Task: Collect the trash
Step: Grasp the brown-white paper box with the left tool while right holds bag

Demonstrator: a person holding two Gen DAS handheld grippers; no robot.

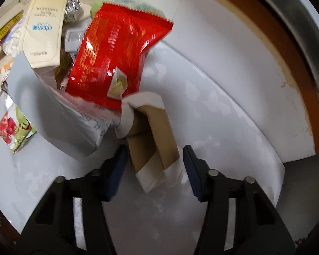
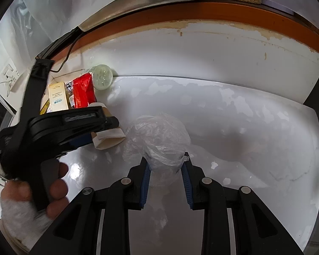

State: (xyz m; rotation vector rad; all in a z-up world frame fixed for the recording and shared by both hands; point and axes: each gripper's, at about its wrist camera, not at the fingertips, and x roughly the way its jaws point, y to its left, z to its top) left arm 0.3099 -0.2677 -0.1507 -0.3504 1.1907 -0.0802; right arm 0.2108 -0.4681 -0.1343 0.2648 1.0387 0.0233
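A flattened brown-and-white paper cup [image 1: 153,148] leans against a white trash box [image 1: 53,116], and my left gripper [image 1: 154,150] is shut on it, both blue pads against its sides. The right wrist view shows that left gripper [image 2: 104,130] from the side, with the paper cup [image 2: 108,140] sticking out past its fingers. My right gripper [image 2: 165,170] is shut on a crumpled clear plastic bag [image 2: 159,136] that rests on the white table [image 2: 223,106]. The box holds a red foil wrapper [image 1: 117,53], a cream carton [image 1: 45,27] and a foil ball [image 1: 73,8].
A fruit-print packet [image 1: 14,129] lies on the table left of the box. A clear round plastic lid [image 2: 102,77] sits beyond the box. The table's orange-brown edge [image 2: 180,10] runs along the far side. A person's hand [image 2: 53,187] grips the left tool's handle.
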